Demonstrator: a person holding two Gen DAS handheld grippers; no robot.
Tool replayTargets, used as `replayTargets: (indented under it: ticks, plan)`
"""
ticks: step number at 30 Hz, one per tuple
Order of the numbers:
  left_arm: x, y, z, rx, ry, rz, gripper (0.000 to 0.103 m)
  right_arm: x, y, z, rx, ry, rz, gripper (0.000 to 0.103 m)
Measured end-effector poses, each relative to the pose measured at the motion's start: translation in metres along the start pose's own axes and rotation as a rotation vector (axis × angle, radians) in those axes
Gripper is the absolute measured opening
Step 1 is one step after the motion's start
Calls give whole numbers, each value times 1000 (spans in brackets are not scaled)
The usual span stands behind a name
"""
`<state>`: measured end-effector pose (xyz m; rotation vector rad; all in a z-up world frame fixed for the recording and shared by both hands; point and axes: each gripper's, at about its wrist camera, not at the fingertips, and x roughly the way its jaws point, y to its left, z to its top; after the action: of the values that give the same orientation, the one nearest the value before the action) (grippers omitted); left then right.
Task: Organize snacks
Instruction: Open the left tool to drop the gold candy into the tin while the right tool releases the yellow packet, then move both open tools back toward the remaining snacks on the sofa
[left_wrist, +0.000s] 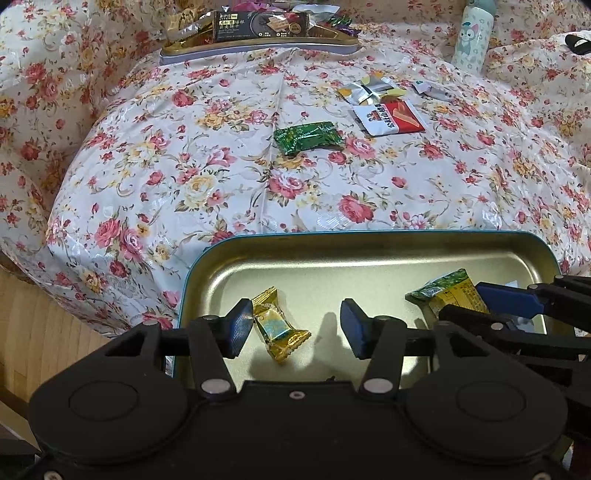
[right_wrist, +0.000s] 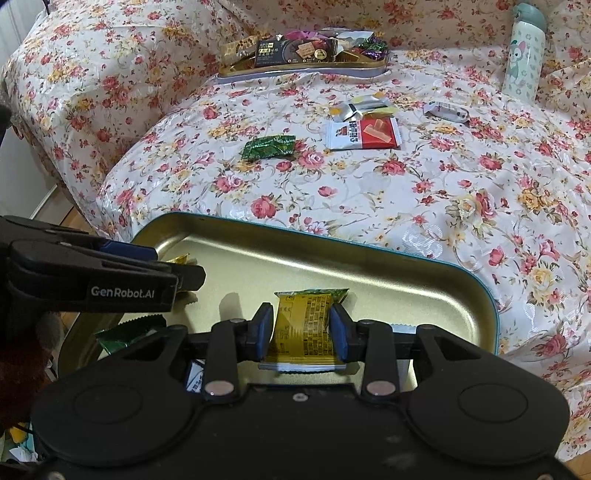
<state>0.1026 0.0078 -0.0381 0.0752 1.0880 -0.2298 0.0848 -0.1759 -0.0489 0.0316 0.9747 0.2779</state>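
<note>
Currently both tools over gold tin tray (left_wrist: 369, 240) at near tabletop edge. Left tool (left_wrist: 295, 328) jaws apart, gold candy (left_wrist: 282, 330) lying loose between them on tray floor. Right tool (right_wrist: 301, 328) clamped on yellow-green packet (right_wrist: 303, 325) just above tray. Best: lower packet flat, release inside rim, clear of left tool. Green candy (left_wrist: 308, 136), red-white packet (left_wrist: 388, 118) wait mid-tabletop, open cloth all round
</note>
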Motion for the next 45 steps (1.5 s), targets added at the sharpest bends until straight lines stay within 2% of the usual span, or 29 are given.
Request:
replayTargets:
  ticks: [9,17,27,36,40,45]
  plan:
    - [-6,-3,2,17,-35,2,58,-10,-3,2,13,-40,8,37]
    - [-16,-7,13,56,-110,15,58,-21,-9,10,24,-98,-1,37]
    - [-22,-9,40,110,-237,53,58,-26,-30,32,50,-174,-57,40]
    - [-17,-12,65,135,-311,66,59,-27,-55,56,91,-239,-122,43]
    - [-8,-16,74,152,-318,74,59,-24,-68,67,117,-253,-135,44]
    - [7,-18,84,146,-282,74,59,-17,-79,76,141,-256,-159,44]
